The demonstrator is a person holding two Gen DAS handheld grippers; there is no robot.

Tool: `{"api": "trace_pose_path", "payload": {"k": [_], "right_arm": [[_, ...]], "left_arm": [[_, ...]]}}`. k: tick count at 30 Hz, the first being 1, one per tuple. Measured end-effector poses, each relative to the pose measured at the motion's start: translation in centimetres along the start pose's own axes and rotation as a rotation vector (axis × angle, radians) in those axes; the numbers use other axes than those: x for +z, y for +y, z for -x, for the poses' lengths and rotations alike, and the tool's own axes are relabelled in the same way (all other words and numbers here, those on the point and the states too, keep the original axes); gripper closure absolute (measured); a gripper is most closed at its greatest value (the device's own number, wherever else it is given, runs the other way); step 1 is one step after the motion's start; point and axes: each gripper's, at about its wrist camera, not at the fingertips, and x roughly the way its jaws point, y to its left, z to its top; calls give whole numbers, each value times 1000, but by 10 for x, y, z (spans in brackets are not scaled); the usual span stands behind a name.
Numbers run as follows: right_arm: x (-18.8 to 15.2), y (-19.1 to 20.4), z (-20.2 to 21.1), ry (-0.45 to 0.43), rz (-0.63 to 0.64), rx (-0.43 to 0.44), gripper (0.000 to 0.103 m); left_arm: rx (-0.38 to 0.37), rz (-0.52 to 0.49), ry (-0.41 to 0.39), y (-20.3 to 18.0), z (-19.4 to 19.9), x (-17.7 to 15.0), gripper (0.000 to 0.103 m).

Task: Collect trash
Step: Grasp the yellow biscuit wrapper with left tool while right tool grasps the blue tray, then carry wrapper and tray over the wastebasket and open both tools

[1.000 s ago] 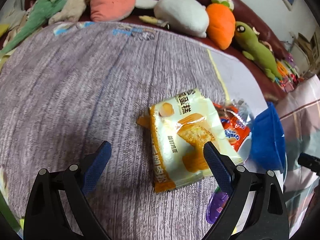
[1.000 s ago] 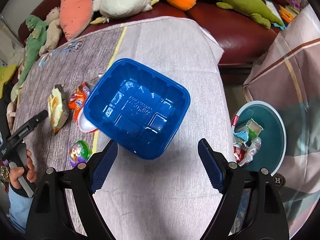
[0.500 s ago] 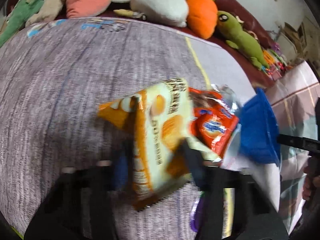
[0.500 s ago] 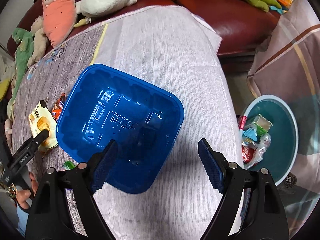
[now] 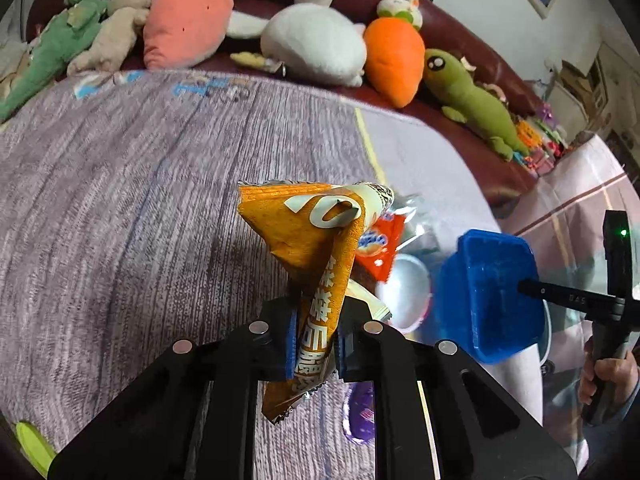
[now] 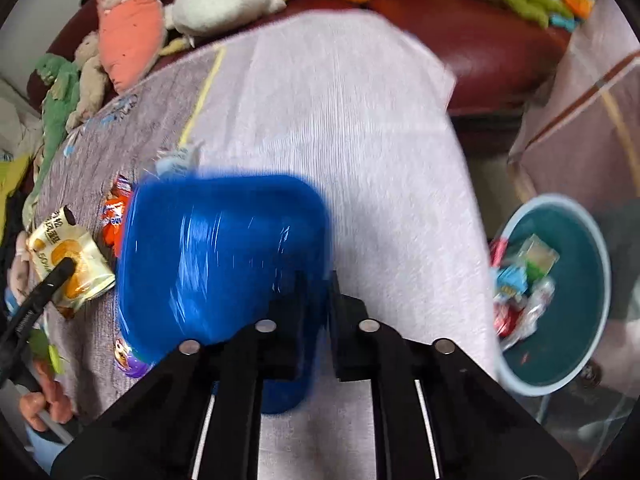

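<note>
Since a second ago the yellow cake wrapper (image 5: 316, 264) has come off the tablecloth (image 5: 120, 208): it lay flat between wide jaws then, and now the left gripper (image 5: 314, 340) has just been closing and pinches it, crumpled, with the pack's orange end sticking up at 12 o'clock from the pads. The right gripper (image 6: 314, 312), whose jaws stood wide over the blue plastic tray (image 6: 216, 264) before, has snapped closed on the tray's near wall, and the tray is now tipped and blurred.

In the left wrist view, the orange snack packet (image 5: 376, 248) lies on the cloth just behind the lifted wrapper, at about 2 o'clock from it, touching a clear plastic dome lid (image 5: 404, 292). The blue tray is at 3 o'clock, with the right gripper's black finger reaching into it and a hand (image 5: 608, 372) on the handle at 4 o'clock. A purple sweet wrapper (image 5: 360, 412) shows through the gripper frame at 5 o'clock, partly hidden by it.

In the right wrist view, the tray covers the middle of the table and hides most of the orange packet and the purple wrapper, whose edges peek out at 9 and 7 o'clock. The teal bin (image 6: 560, 376) stands off the table edge at 3 o'clock, with cartons and wrappers inside. A row of plush toys (image 5: 316, 40) lines the dark red sofa (image 6: 496, 52) at 12 o'clock
</note>
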Motion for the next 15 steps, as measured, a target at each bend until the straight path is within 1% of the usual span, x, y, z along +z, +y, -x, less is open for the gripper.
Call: {"api": "trace_pose_path", "payload": {"k": [2, 6, 11, 15], "right_arm": [[0, 0, 10, -31, 17, -22, 95], [-3, -4, 33, -84, 40, -51, 95], [-8, -16, 53, -117, 33, -69, 95], [-16, -34, 70, -143, 15, -78, 95]], "left_arm": [[-6, -4, -22, -6, 11, 3, 89], [-33, -22, -34, -22, 22, 4, 89], [-71, -79, -31, -56, 27, 1, 89], [-96, -142, -21, -92, 27, -3, 89]]}}
